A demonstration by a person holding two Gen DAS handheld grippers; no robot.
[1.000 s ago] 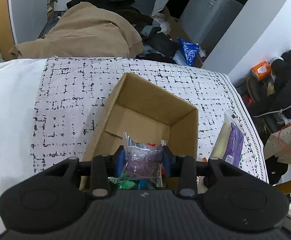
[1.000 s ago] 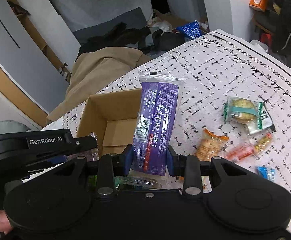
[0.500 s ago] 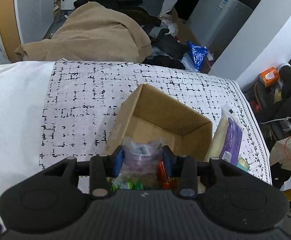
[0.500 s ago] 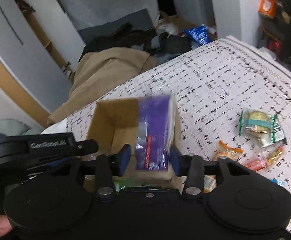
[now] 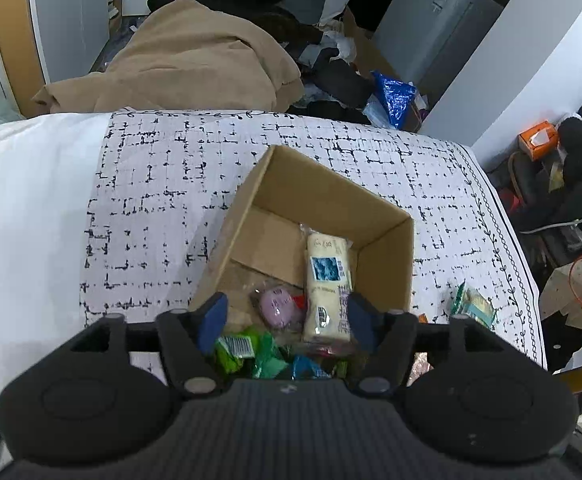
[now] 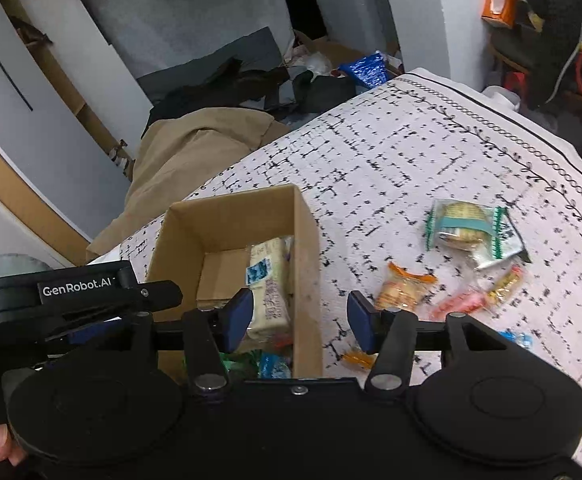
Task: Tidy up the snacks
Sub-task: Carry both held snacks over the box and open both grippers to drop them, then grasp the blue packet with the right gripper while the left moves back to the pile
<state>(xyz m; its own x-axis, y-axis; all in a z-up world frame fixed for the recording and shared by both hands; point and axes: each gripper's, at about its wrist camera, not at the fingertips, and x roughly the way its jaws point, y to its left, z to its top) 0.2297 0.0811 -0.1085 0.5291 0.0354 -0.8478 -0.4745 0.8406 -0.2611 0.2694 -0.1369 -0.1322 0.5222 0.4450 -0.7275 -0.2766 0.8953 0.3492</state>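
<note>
A second ago each gripper held a packet over the cardboard box (image 5: 383, 248); now both packets lie inside it, the long cream packet (image 5: 327, 280) along the box's right wall and the small purple snack (image 5: 277, 306) beside it, near the green wrappers (image 5: 247, 354) at the near end. The left gripper (image 5: 287, 320) has just been opening and its jaws stand well apart above the box, pressing on nothing. The right gripper (image 6: 297, 320) has also just been opening and is empty, straddling the box's right wall. The release seems finished — the next good move, I think, is to lift both clear without catching the wall. More snacks wait on the patterned cloth (image 6: 411, 152) towards its right edge: a green-banded cracker pack (image 6: 461, 224), an orange-ended biscuit packet (image 6: 401, 290) and small candies (image 6: 487, 294) — the right gripper is nearer to them.
</note>
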